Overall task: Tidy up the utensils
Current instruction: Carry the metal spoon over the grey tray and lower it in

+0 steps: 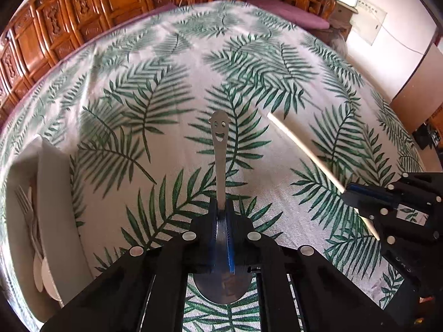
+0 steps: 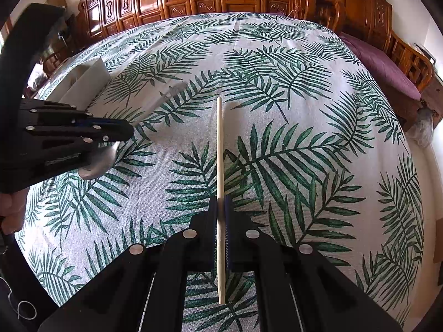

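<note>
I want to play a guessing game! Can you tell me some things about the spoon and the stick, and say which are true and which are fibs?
1. The left gripper is shut on the spoon. True.
2. The spoon handle has a smiley face. True.
3. The right gripper is empty. False: it is shut on a chopstick.
4. The white tray holds only knives. False: a fork and pale spoons show.
</note>
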`<act>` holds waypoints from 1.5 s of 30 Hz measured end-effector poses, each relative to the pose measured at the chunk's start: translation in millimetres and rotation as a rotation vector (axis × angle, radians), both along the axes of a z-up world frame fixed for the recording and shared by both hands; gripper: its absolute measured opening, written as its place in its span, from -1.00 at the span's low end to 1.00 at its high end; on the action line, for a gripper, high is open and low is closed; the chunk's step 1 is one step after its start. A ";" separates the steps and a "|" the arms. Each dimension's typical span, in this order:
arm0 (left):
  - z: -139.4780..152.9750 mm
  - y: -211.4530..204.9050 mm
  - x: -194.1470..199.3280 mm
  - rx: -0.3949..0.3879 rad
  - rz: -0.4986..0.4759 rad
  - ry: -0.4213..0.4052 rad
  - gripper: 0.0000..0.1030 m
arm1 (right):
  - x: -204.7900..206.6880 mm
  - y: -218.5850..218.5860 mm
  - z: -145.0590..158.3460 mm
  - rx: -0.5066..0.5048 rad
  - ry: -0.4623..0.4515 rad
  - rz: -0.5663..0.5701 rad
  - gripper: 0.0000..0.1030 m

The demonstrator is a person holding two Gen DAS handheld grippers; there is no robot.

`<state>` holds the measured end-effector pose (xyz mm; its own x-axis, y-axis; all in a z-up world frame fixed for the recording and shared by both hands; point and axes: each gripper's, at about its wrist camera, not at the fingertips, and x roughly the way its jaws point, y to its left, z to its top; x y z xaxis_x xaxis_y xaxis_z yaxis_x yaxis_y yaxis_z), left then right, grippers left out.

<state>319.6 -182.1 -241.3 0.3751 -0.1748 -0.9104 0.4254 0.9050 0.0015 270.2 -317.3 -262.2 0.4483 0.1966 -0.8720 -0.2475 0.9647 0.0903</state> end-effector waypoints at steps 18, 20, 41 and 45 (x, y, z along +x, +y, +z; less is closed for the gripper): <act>63.2 25.6 -34.2 -0.057 0.018 -0.117 -0.90 | -4.2 4.5 24.4 0.031 -0.047 0.011 -0.89; 68.0 29.7 -37.5 -0.065 0.023 -0.125 -0.90 | -4.5 5.3 32.4 0.039 -0.060 0.013 -0.89; 111.7 104.0 -56.0 -0.139 0.108 -0.222 -0.90 | -13.3 58.7 88.2 0.069 -0.144 0.072 -0.89; 113.8 124.7 -52.9 -0.144 0.145 -0.231 -0.90 | -12.8 76.6 92.4 0.073 -0.146 0.098 -0.89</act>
<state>266.8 -57.4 -127.5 0.5998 -0.2257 -0.7677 0.2951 0.9542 -0.0499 257.4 -240.7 -169.9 0.5447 0.3057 -0.7810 -0.3552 0.9276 0.1154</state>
